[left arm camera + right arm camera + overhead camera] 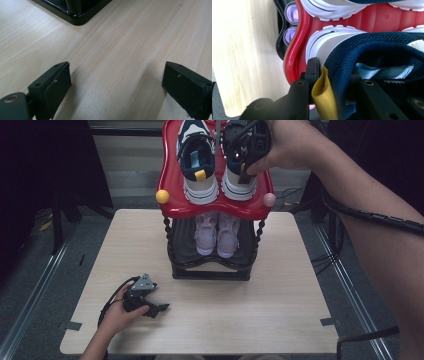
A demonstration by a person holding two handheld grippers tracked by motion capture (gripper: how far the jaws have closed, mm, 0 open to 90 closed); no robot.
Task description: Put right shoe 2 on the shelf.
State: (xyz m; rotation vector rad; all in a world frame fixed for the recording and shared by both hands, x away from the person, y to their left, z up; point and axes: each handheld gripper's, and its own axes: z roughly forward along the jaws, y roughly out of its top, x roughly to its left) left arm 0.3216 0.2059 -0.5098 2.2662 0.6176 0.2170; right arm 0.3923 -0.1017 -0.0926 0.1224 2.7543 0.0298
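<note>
Heel-first is how we hold the navy sneaker [372, 47]: our right gripper [332, 77] is clenched on its padded collar beside the yellow pull tab [324, 97], which lets the sole settle flat on the red top shelf [172, 180] next to its mate [197, 162]. Our left gripper [145, 300] rests on the table [112, 45] with jaws spread and nothing between them, clear of the rack.

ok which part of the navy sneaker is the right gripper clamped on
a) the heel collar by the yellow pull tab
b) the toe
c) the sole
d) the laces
a, the right gripper has its jaws either side of the navy sneaker's heel collar, beside the yellow pull tab.
</note>
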